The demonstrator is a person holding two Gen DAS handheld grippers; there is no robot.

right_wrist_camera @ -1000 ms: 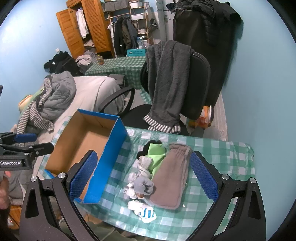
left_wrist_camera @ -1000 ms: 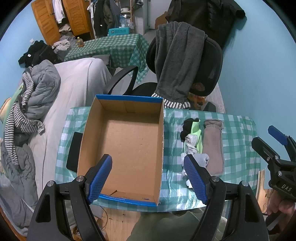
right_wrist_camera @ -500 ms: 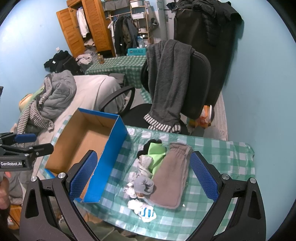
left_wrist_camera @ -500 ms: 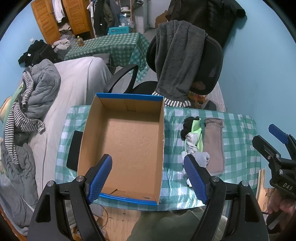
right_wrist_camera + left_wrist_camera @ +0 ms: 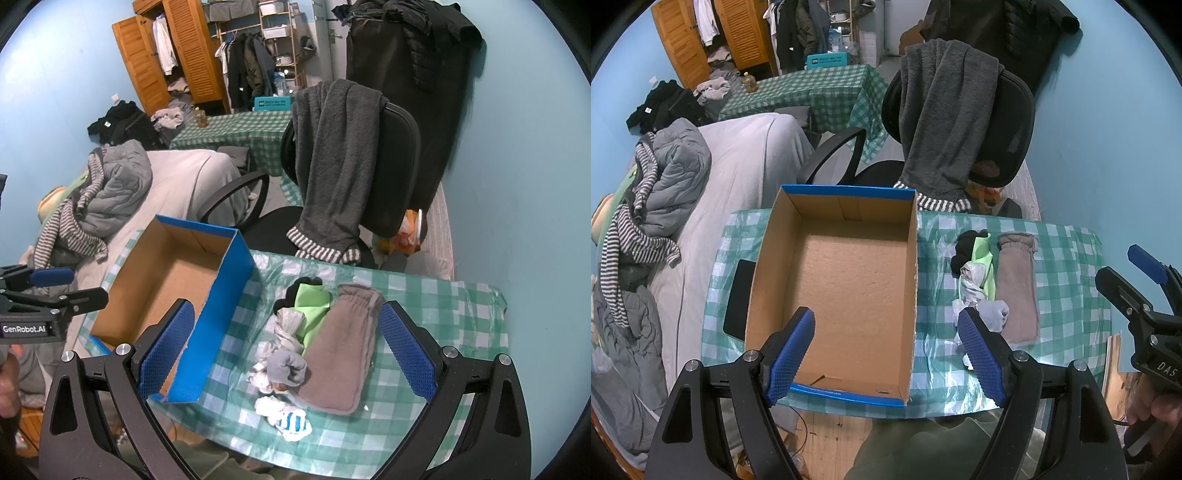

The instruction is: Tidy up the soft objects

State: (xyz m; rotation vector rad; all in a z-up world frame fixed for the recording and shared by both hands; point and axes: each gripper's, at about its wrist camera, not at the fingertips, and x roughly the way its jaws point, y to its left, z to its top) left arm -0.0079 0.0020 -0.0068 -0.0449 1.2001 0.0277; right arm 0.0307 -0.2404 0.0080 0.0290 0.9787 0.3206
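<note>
An empty blue-sided cardboard box point(image 5: 846, 295) point(image 5: 225, 314) sits on the left half of a green checked table point(image 5: 1067, 310) point(image 5: 436, 295). Right of it lies a pile of soft things: a long taupe sock point(image 5: 1017, 284) point(image 5: 343, 350), a lime green cloth point(image 5: 984, 258) point(image 5: 312, 310), a black piece point(image 5: 964, 245), a grey rolled sock point(image 5: 995, 314) point(image 5: 286, 367), a crumpled white-grey piece point(image 5: 288, 326) and a white-and-blue striped sock point(image 5: 286, 419). My left gripper point(image 5: 886, 350) hangs open above the box's near end. My right gripper point(image 5: 286, 350) hangs open above the pile, holding nothing.
A black office chair point(image 5: 1004, 122) draped with a grey garment point(image 5: 332, 158) stands behind the table. A bed with heaped clothes point(image 5: 661, 192) is on the left. A black flat object point(image 5: 738, 299) lies left of the box. A second checked table point(image 5: 820, 92) stands farther back.
Both views have shifted only slightly; the box and the pile lie where they were. Both grippers stay open.
</note>
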